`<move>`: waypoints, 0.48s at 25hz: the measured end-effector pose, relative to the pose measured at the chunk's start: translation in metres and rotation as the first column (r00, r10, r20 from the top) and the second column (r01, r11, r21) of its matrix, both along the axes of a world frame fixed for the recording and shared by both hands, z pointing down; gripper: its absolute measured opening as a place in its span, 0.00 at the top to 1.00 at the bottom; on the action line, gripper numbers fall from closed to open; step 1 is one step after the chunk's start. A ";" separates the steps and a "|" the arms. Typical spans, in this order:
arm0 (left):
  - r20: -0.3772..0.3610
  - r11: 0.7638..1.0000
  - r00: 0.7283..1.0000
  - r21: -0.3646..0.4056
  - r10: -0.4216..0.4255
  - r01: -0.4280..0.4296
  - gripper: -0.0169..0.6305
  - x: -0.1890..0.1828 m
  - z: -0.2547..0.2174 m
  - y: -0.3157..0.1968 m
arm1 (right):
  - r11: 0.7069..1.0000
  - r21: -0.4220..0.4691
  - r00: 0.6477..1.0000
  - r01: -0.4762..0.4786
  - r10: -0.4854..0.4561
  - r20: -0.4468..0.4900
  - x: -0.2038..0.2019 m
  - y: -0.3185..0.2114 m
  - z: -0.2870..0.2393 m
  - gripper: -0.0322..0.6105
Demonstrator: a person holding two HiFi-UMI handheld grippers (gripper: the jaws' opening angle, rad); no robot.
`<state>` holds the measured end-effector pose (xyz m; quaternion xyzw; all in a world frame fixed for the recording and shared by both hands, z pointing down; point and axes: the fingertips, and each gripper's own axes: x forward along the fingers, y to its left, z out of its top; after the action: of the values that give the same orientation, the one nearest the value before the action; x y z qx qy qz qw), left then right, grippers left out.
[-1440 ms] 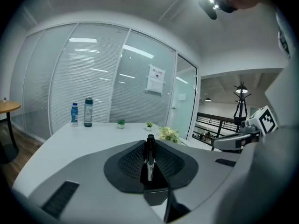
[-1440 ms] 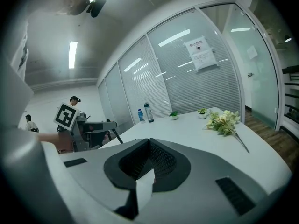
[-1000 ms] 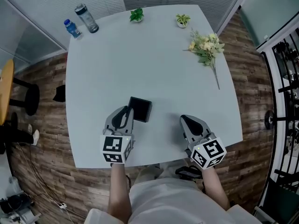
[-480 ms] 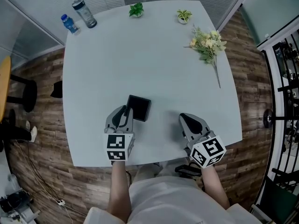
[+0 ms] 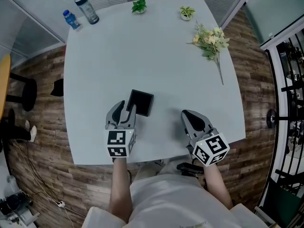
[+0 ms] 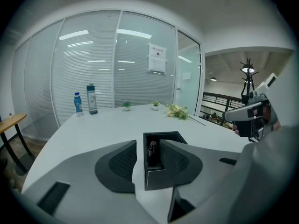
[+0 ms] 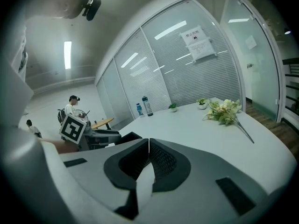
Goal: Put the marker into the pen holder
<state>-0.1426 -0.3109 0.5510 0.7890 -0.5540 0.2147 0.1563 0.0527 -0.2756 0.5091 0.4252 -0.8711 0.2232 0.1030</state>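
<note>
- Left gripper (image 5: pixel 125 109): jaws wide apart, just been opening; the pads press on nothing. The near corner of the pen holder (image 5: pixel 141 102) stands between the tips.
- Marker (image 6: pixel 152 149): inside the pen holder, standing by its near wall.
- Right gripper (image 5: pixel 187 115): jaws closed together, nothing between them. It hangs over the table (image 5: pixel 142 51) close to the front edge, well to the right of the holder.
- The holder sits toward the front edge, with open tabletop beyond it.
- Far edge: two bottles (image 5: pixel 89 8) at the left corner, two small plants (image 5: pixel 138 6), flowers (image 5: pixel 209 38) by the right edge.
</note>
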 end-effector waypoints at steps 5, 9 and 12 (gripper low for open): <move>-0.019 0.999 1.000 0.036 0.002 -0.002 0.75 -0.004 -0.017 0.007 | 0.999 0.035 1.000 0.006 -0.006 0.003 -0.010 0.003 -0.015 0.92; -0.052 0.996 0.999 0.085 0.010 -0.005 0.75 -0.004 -0.042 0.017 | 0.996 0.085 1.000 -0.001 0.001 -0.006 -0.016 0.008 -0.036 0.92; -0.084 0.992 0.996 0.123 0.024 -0.014 0.77 -0.004 -0.063 0.029 | 0.992 0.125 1.000 -0.024 0.025 -0.009 -0.019 0.016 -0.054 0.92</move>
<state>-0.1462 -0.2816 0.4879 0.8107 -0.5515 0.1481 0.1290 0.0342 -0.2593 0.4551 0.4427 -0.8775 0.1671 0.0782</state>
